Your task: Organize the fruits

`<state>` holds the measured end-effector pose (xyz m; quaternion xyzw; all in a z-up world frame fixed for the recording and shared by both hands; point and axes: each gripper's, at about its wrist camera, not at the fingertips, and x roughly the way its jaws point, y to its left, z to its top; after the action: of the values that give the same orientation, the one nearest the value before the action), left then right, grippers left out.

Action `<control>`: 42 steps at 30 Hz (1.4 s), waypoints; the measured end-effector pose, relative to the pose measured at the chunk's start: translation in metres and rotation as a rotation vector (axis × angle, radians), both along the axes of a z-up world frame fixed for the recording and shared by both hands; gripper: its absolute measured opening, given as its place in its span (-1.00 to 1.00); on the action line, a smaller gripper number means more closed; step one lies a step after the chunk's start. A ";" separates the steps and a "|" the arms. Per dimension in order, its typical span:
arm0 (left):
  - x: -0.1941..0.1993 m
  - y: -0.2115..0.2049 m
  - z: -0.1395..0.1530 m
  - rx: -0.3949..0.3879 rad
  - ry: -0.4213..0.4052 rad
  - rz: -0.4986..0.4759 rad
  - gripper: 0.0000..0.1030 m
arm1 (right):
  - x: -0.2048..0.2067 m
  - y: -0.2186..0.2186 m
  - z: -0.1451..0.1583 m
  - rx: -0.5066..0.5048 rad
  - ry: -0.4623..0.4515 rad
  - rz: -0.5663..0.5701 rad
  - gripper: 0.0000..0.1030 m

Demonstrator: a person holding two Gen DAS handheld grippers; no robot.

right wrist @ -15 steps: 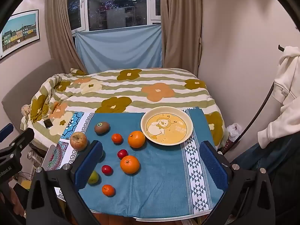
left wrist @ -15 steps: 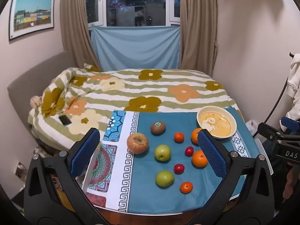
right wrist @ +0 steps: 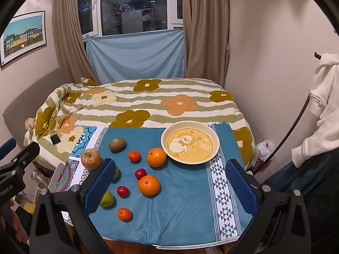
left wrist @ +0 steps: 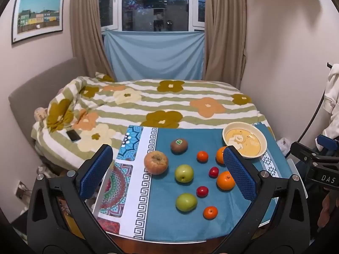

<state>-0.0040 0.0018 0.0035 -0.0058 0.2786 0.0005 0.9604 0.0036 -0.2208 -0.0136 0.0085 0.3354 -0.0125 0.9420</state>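
Nothing sorted yet: my bowl (right wrist: 190, 142) is empty, all fruit lies loose on the worktop (right wrist: 186, 207), both tongs (left wrist: 167, 173) (right wrist: 170, 187) gape, holding nothing

Loose oranges (right wrist: 156, 157), green apples (left wrist: 184, 173), kiwi (left wrist: 179, 146) scattered on cloth, yellow bowl (right wrist: 214, 136) empty

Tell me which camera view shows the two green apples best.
The left wrist view: both green apples, the farther and the nearer, lie fully visible between the open claw's fingers. In the right wrist view, the claw's left finger hides most of both apples.
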 end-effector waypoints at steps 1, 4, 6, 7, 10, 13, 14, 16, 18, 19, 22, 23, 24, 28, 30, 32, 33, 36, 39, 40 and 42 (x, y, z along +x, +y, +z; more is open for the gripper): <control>-0.001 0.000 0.001 -0.001 0.000 0.000 1.00 | 0.000 0.000 0.001 0.000 0.000 0.000 1.00; 0.000 -0.001 -0.001 0.001 -0.001 0.002 1.00 | -0.001 0.000 0.000 -0.002 -0.001 -0.001 1.00; 0.000 -0.001 -0.001 0.000 0.000 0.000 1.00 | -0.001 -0.001 -0.001 -0.003 -0.001 -0.001 1.00; 0.000 -0.001 -0.002 -0.001 0.000 0.000 1.00 | -0.001 -0.001 -0.001 -0.002 -0.001 -0.001 1.00; 0.002 -0.001 -0.003 -0.001 0.002 0.001 1.00 | -0.002 0.003 -0.002 -0.003 0.000 -0.002 1.00; 0.002 -0.001 -0.003 -0.003 0.002 0.000 1.00 | -0.002 0.004 -0.002 -0.002 0.001 -0.001 1.00; 0.002 -0.001 -0.004 -0.003 0.001 0.001 1.00 | -0.003 0.005 -0.002 -0.002 0.001 -0.002 1.00; 0.001 -0.001 -0.004 -0.003 0.001 0.001 1.00 | -0.003 0.006 -0.002 -0.002 0.001 -0.003 1.00; 0.002 0.000 -0.004 -0.005 0.002 0.000 1.00 | -0.003 0.006 -0.002 -0.004 0.000 -0.002 1.00; 0.003 0.000 -0.006 -0.004 0.004 0.000 1.00 | -0.003 0.006 -0.002 -0.004 0.000 -0.002 1.00; 0.003 0.000 -0.008 -0.004 0.004 -0.002 1.00 | -0.003 0.006 -0.002 -0.004 0.000 -0.002 1.00; 0.003 0.001 -0.008 -0.005 0.004 -0.001 1.00 | -0.003 0.006 -0.002 -0.004 0.000 -0.002 1.00; 0.004 0.000 -0.009 -0.005 0.004 -0.002 1.00 | -0.002 0.005 -0.002 -0.004 0.001 -0.001 1.00; 0.004 0.000 -0.010 -0.006 0.005 -0.003 1.00 | -0.002 0.006 -0.002 -0.005 0.000 -0.001 1.00; 0.004 0.000 -0.010 -0.006 0.005 -0.003 1.00 | -0.002 0.005 -0.003 -0.005 0.001 0.000 1.00; 0.005 0.001 -0.010 -0.005 0.006 -0.001 1.00 | -0.002 0.005 -0.003 -0.005 0.001 0.000 1.00; 0.004 0.001 -0.010 -0.007 0.006 -0.002 1.00 | -0.002 0.005 -0.003 -0.005 0.001 0.000 1.00; 0.005 0.001 -0.010 -0.009 0.006 -0.002 1.00 | -0.001 0.005 -0.003 -0.006 0.002 -0.001 1.00; 0.005 0.000 -0.011 -0.009 0.005 -0.002 1.00 | -0.003 0.007 -0.003 -0.006 0.003 0.000 1.00; 0.005 0.001 -0.010 -0.008 0.006 -0.002 1.00 | -0.004 0.008 -0.003 -0.007 0.003 -0.001 1.00; 0.005 0.001 -0.011 -0.009 0.006 -0.002 1.00 | -0.002 0.007 -0.003 -0.006 0.003 0.000 1.00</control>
<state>0.0012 0.0023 -0.0072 -0.0097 0.2817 -0.0017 0.9594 0.0011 -0.2143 -0.0169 0.0057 0.3366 -0.0134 0.9415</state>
